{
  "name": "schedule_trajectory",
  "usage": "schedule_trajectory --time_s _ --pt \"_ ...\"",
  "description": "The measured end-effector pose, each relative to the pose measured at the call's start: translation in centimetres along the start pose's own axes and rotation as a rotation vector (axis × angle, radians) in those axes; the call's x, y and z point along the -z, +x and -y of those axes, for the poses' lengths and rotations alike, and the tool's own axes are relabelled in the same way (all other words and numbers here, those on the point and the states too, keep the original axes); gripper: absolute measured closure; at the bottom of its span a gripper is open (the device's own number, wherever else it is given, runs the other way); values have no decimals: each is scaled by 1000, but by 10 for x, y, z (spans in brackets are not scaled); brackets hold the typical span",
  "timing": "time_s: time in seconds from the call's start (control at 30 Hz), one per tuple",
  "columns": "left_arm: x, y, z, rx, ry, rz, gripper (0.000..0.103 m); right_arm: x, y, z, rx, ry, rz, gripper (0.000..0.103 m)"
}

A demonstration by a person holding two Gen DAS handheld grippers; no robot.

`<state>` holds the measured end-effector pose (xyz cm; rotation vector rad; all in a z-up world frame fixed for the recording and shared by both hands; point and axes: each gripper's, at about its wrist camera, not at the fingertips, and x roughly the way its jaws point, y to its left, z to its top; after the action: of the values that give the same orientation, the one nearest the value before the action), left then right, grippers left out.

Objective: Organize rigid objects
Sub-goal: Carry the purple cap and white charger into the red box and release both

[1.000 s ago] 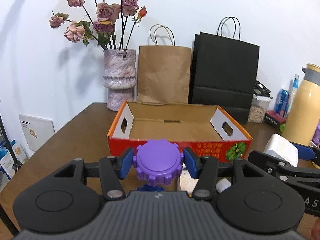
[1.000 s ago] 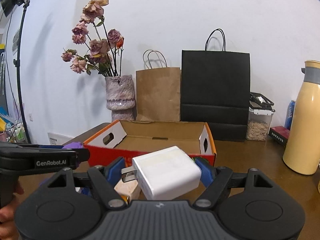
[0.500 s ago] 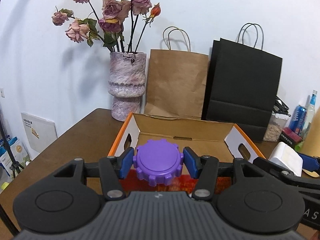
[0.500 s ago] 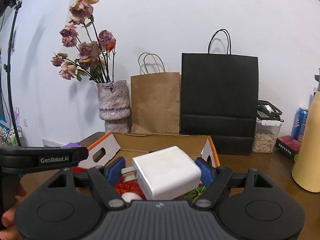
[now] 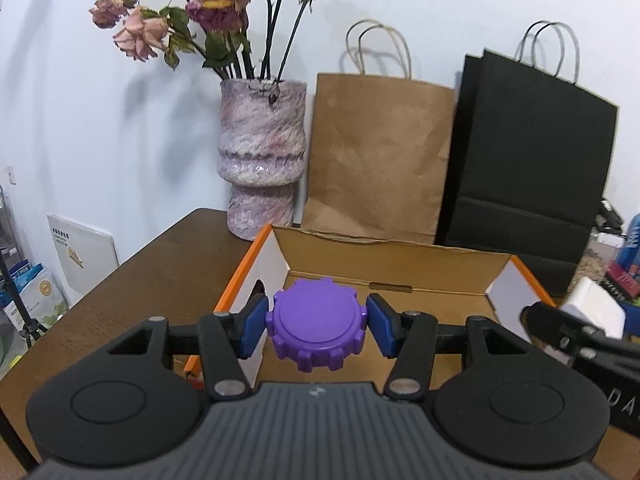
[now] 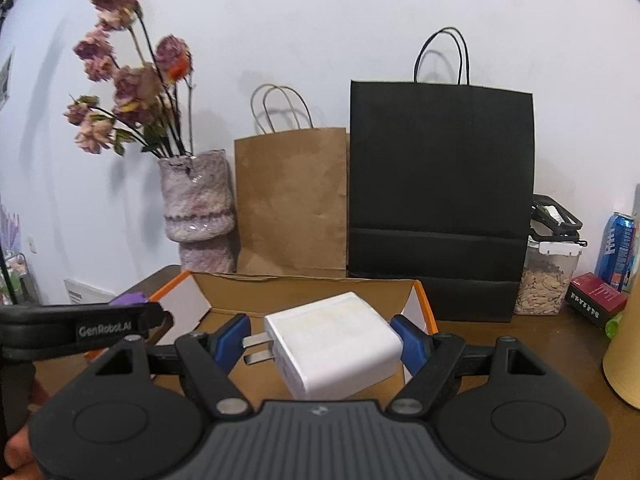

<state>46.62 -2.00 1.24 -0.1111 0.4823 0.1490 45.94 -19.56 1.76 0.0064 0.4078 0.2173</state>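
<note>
The left gripper (image 5: 316, 322) gripped a purple gear cap (image 5: 318, 326); the right gripper (image 6: 320, 340) clamped a white charger (image 6: 332, 346). Both hung over the open cardboard box (image 5: 384, 252), directly below and ahead.

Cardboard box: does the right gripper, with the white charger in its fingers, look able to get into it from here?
Probably yes. The cardboard box is open-topped and looks empty, right ahead of the right gripper holding the white charger. The left gripper, holding the purple cap, is alongside, not across.
</note>
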Motion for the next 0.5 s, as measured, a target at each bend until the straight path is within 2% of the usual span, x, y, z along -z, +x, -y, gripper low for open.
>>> schedule_trajectory --time_s 0.17,0.5 --pt "-4 21 -1 -20 7 -28 48 -6 27 5 -3 7 -44 27" --pt "-5 42 2 -42 29 -45 47 -8 54 3 3 -25 -97 27"
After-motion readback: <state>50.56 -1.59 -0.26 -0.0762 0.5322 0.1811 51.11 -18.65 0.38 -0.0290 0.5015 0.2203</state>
